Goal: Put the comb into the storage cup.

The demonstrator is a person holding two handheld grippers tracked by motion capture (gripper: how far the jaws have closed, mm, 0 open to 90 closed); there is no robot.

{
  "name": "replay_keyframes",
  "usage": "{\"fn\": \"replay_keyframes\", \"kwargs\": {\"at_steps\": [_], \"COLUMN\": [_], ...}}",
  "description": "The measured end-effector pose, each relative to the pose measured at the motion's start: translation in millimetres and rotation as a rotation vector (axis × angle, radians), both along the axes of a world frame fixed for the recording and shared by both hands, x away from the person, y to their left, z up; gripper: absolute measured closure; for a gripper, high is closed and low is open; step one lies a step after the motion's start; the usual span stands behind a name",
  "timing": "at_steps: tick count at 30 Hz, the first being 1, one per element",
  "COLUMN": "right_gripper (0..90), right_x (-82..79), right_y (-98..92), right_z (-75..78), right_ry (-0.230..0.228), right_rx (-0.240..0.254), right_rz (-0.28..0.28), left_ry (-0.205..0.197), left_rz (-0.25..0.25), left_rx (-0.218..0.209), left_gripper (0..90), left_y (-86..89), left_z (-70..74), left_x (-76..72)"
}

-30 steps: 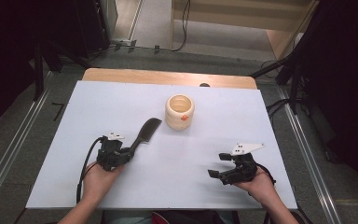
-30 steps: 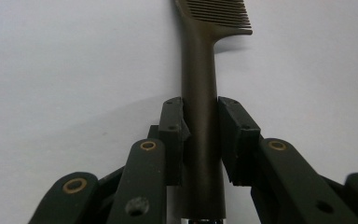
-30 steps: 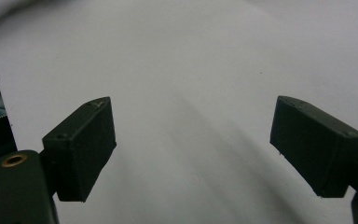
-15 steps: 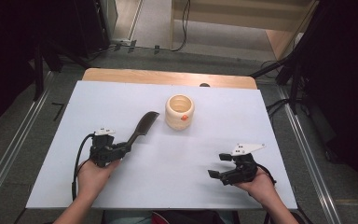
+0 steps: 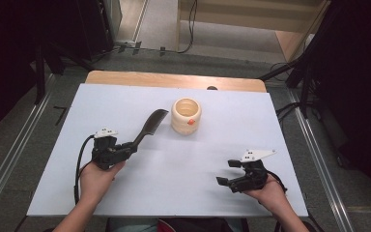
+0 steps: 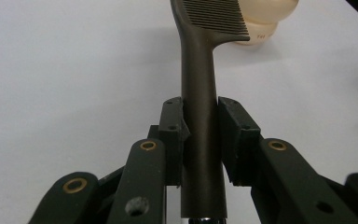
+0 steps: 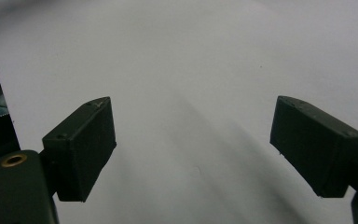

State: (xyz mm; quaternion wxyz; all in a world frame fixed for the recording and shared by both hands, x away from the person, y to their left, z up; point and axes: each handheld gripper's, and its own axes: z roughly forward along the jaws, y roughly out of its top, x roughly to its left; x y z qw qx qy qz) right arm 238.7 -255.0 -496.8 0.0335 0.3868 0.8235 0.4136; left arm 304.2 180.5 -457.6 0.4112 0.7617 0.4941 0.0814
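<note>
A dark comb (image 5: 149, 126) is held by its handle in my left gripper (image 5: 129, 146), left of the table's middle, its toothed end raised toward a cream ribbed cup (image 5: 186, 116). In the left gripper view the two pads (image 6: 173, 135) press on the comb's handle (image 6: 199, 112), and the teeth reach to the cup (image 6: 265, 14) at the top. My right gripper (image 5: 229, 173) rests near the front right of the white table top (image 5: 188, 159), jaws wide apart. In the right gripper view its two pads (image 7: 81, 144) stand far apart with bare white surface between them.
The cup has a small orange mark (image 5: 190, 122) on its front. A wooden strip (image 5: 174, 79) runs along the table's far edge. Metal rails (image 5: 9, 154) flank the table on both sides, and cables lie on the floor behind.
The left hand has drawn back to the left and lifted a little, carrying the comb, whose toothed end now points more toward the cup. The right hand has stayed put.
</note>
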Motion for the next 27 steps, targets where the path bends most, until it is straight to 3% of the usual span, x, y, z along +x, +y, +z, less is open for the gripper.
{"fn": "replay_keyframes", "kwargs": {"at_steps": [8,11,19,27], "right_gripper": [12.5,12.5,12.5,12.5], "right_x": [-2.3,-3.6,-6.0,-7.7], "right_y": [-0.9,-0.4,-3.5,-5.2], "right_z": [0.2,0.7,1.0,1.7], "right_ry": [-0.003,-0.001,-0.003,-0.008], "right_rx": [0.009,0.009,0.012,0.014], "right_rz": [-0.012,-0.016,-0.031,-0.039], "left_ry": [-0.064,-0.077,-0.118,-0.141], "left_rz": [0.016,0.022,-0.02,-0.072], "left_rx": [-0.032,-0.065,-0.095,-0.115], "left_gripper": [73.0,73.0,73.0,73.0], "left_y": [0.9,1.5,-10.0,-33.1], "left_z": [13.0,17.8,28.5,38.4], "left_x": [0.6,1.5,4.4,10.2]}}
